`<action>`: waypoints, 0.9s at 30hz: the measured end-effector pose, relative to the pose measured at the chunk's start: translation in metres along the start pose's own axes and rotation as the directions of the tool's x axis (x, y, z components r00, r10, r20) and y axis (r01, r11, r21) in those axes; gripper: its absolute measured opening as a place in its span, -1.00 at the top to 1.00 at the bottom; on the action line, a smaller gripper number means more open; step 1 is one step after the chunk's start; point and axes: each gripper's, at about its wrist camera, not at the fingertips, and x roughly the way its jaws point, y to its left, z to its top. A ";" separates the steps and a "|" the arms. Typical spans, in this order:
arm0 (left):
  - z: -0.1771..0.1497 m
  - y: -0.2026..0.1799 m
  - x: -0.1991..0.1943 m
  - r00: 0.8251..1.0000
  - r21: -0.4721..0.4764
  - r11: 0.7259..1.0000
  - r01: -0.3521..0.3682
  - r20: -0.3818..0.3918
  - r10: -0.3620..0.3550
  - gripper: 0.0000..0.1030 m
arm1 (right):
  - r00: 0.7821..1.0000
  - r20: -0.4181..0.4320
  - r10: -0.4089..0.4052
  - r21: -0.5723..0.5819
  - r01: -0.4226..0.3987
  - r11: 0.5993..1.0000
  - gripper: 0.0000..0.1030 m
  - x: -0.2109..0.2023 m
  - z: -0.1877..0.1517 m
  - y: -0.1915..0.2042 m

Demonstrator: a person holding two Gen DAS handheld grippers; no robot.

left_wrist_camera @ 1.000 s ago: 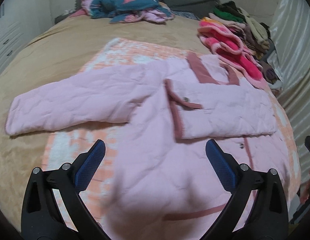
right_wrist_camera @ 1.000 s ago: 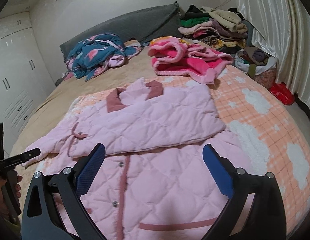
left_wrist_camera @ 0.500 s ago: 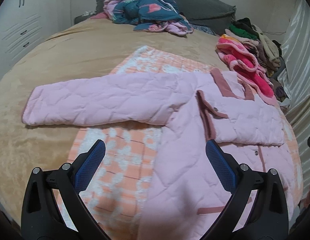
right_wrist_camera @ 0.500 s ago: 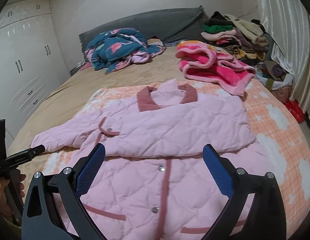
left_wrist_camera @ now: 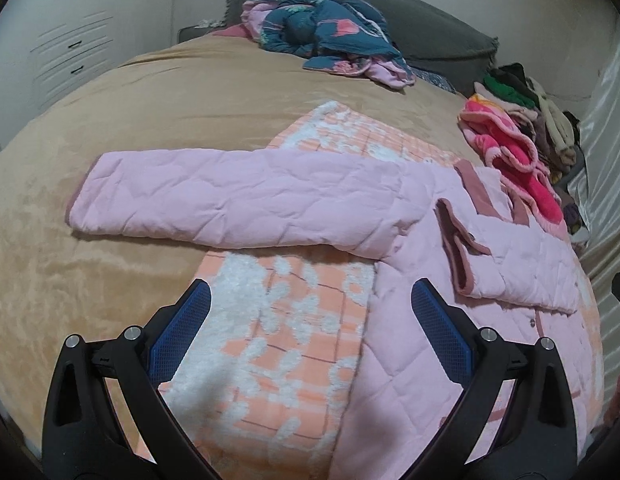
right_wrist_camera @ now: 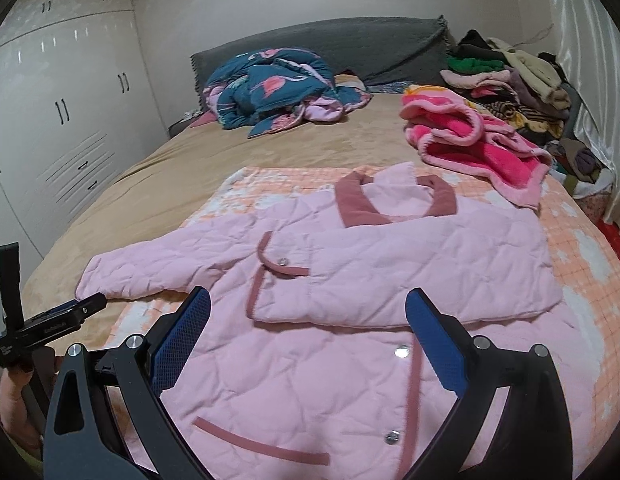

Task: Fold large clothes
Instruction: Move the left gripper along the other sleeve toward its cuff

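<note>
jacket (right_wrist_camera: 350, 280): lay flat on the blanket (right_wrist_camera: 582, 256) on the bed (left_wrist_camera: 189, 92), one sleeve (right_wrist_camera: 410, 276) folded across the chest | left gripper (left_wrist_camera: 310, 332): we held it spread, holding nothing | right gripper (right_wrist_camera: 307, 340): spread, holding nothing

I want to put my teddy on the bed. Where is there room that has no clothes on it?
The tan bedspread is bare between the wardrobe side, the pink quilted jacket and the blue flamingo quilt. The outstretched sleeve crosses part of it. There is also bare checked blanket beside the jacket, near the curtain. The far corner is crowded: pink fleece and a clothes pile.
</note>
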 end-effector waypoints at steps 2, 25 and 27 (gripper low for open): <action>0.001 0.008 0.000 1.000 -0.013 1.000 -0.008 0.004 0.008 -0.82 | 1.000 -0.002 0.007 -0.014 -0.007 1.000 -0.89 0.005 0.002 0.009; 0.004 0.101 0.026 0.996 -0.234 0.969 -0.080 -0.045 0.072 -0.82 | 0.990 -0.084 0.111 -0.159 -0.123 0.980 -0.89 0.073 0.001 0.114; 0.005 0.111 0.028 0.996 -0.264 0.961 -0.084 -0.047 0.075 -0.82 | 0.988 -0.094 0.120 -0.168 -0.134 0.977 -0.89 0.080 0.000 0.123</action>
